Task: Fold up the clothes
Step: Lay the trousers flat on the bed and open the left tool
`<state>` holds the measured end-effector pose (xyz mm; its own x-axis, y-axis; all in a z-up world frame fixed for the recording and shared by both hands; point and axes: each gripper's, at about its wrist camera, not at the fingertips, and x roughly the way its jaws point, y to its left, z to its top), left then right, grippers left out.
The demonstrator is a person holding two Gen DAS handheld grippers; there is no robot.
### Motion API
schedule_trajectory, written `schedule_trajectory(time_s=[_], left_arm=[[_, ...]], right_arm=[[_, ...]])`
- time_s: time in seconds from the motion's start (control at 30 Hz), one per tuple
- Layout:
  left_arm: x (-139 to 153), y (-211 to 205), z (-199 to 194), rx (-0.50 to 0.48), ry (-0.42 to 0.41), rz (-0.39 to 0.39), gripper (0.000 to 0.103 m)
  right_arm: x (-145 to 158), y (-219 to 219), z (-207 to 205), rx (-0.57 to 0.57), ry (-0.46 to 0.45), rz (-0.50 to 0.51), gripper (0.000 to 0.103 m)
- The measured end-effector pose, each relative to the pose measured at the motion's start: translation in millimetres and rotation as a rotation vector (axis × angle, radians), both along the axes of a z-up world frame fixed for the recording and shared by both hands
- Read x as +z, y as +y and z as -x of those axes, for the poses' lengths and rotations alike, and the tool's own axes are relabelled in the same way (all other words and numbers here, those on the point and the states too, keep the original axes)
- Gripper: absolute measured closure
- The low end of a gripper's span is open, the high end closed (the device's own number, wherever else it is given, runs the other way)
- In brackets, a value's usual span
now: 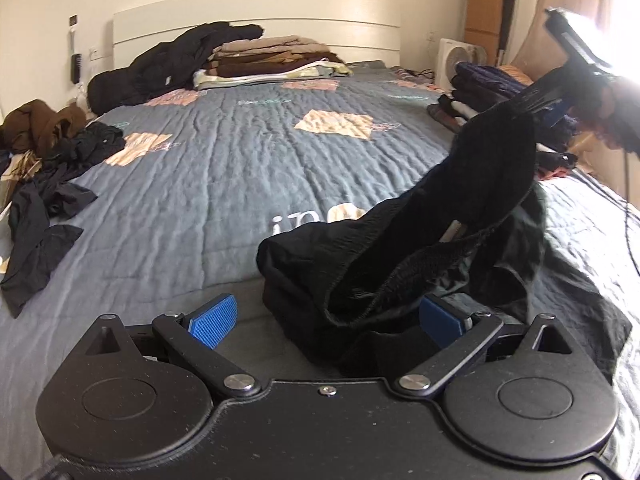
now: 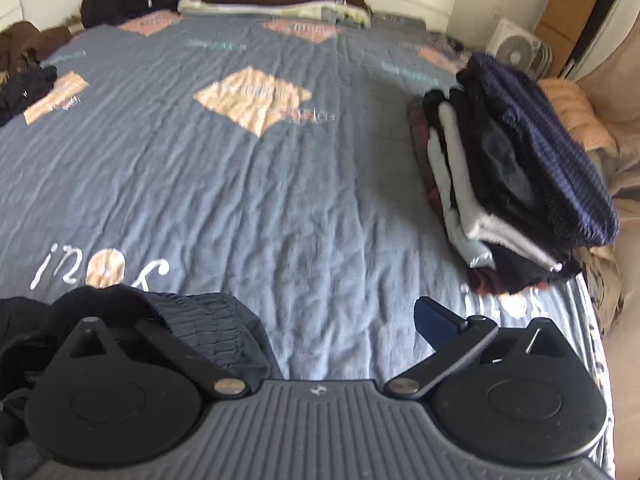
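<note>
A: Item 1?
B: Black garment (image 1: pixel 400 264), lower right of left-wrist frame, one end lifted over the blue quilt (image 1: pixel 240 168).
A: Grippers?
B: Left gripper (image 1: pixel 326 322) jaws apart, cloth betw. pads. Right gripper (image 2: pixel 320 320) jaws apart, cloth draped on one finger.
A: Other?
B: Folded stack (image 2: pixel 516 184) right edge; loose dark clothes (image 1: pixel 44 184) left.

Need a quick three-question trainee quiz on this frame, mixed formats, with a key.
1. True or false: the left gripper has its jaws open.
2. The black garment rises from the bed toward: A) the right gripper, B) the headboard, C) the fan.
3. Short answer: what lies on top of the folded stack at the bed's right edge?

Key: 1 true; 2 A; 3 a navy striped garment.
</note>
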<state>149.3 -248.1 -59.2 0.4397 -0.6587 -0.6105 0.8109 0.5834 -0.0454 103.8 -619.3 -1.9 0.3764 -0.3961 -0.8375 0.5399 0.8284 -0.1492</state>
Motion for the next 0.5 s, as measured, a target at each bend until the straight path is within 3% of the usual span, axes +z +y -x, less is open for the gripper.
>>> schedule_trajectory(time_s=[0.2,0.27,0.37,0.5], left_arm=[[-4.8,-4.7,0.5,-0.042,0.034,-0.009,0.005],[-5.1,-5.3,0.9,-0.041,0.03,-0.01,0.005],[-5.5,-5.3,1.6,-0.039,0.024,-0.01,0.005],[-7.6,-2.2,2.3,-0.048,-0.008,-0.029,0.005]], right_arm=[[-2.3,8.6,-7.3,0.152,0.156,-0.17,0.0],[7.5,10.2,-6.8,0.156,0.179,-0.129,0.0],[28.3,13.8,6.5,0.153,0.112,-0.092,0.0],[45.7,49.5,42.2,0.253,-0.042,-0.052,0.0]])
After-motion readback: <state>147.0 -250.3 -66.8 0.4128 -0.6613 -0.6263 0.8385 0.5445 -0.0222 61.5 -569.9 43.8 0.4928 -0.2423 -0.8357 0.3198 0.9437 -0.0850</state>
